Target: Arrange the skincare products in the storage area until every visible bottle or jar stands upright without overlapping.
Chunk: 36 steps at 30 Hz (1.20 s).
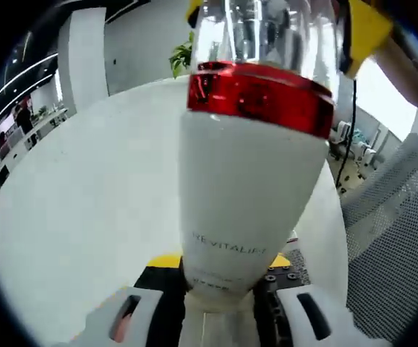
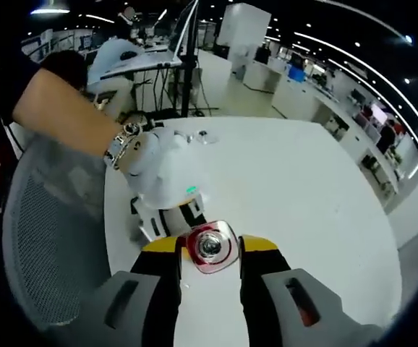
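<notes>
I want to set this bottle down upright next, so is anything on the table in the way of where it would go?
Nothing visible is. The left claw and right claw both grip the white bottle. The white table ahead lies bare; only small clear items sit at its far edge.

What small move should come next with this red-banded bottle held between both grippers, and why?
Probably lower the bottle base-first onto the bare white table and open the right gripper first. The left gripper clamps its base and the right gripper's jaws close on its clear cap, so it hangs above the table rather than standing on it.
</notes>
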Each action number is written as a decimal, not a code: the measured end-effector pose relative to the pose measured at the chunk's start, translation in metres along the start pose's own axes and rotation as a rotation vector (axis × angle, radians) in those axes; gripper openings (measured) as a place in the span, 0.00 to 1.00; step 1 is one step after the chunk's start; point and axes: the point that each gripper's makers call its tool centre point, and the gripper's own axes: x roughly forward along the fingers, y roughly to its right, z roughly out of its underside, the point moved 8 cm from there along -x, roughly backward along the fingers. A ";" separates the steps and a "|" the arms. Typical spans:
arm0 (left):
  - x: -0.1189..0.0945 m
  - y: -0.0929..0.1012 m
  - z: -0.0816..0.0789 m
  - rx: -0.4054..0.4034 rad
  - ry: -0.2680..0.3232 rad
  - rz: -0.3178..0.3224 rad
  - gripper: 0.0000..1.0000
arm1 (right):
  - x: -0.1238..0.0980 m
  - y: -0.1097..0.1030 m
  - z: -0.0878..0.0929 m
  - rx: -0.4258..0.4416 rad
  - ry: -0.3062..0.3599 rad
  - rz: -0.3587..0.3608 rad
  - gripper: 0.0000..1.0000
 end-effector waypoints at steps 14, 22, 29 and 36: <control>-0.052 0.011 -0.016 -0.066 0.255 -0.077 0.35 | 0.013 -0.016 -0.019 -0.109 0.046 0.046 0.29; -0.065 0.016 -0.012 -0.117 0.269 -0.122 0.36 | 0.022 -0.025 -0.023 -0.068 0.191 0.099 0.30; -0.083 0.015 -0.007 -0.020 0.268 -0.127 0.34 | 0.006 -0.035 0.000 0.264 0.379 0.232 0.30; -0.074 0.011 0.001 -0.017 0.233 -0.100 0.32 | 0.028 -0.048 0.033 0.393 0.253 0.248 0.17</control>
